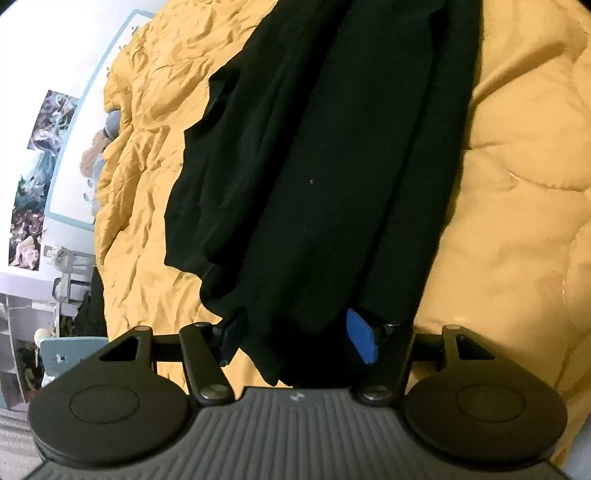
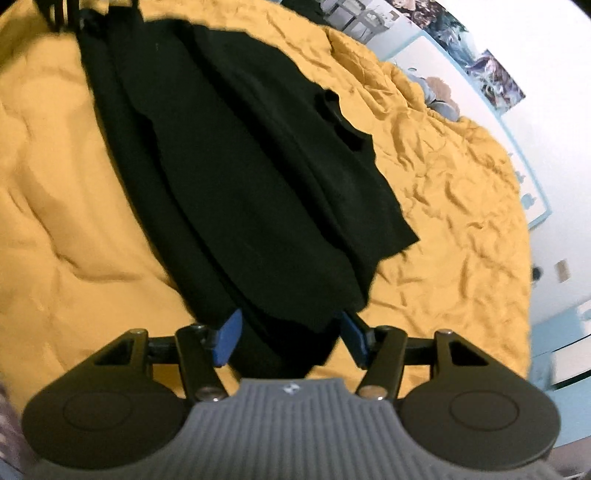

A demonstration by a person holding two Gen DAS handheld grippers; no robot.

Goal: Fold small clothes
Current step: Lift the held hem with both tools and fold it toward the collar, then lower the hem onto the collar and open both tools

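Note:
A black garment [image 1: 314, 166] lies stretched in a long band across a wrinkled yellow bedspread [image 1: 517, 206]. My left gripper [image 1: 297, 341] has its blue-padded fingers [image 1: 362, 341] wide apart, with one end of the garment bunched between them. In the right wrist view the same garment [image 2: 240, 177] runs away from my right gripper [image 2: 290, 341], whose fingers [image 2: 229, 343] also stand wide apart around the other end. A folded flap with a dark opening [image 2: 338, 118] lies on the garment's right side. The left gripper [image 2: 70, 14] shows at the far end, top left.
The yellow bedspread [image 2: 443, 221] fills most of both views. A white wall with posters [image 1: 40, 147] and a light blue frame [image 2: 532, 199] borders the bed. Shelving and clutter [image 1: 48, 295] stand beyond the bed's edge at left.

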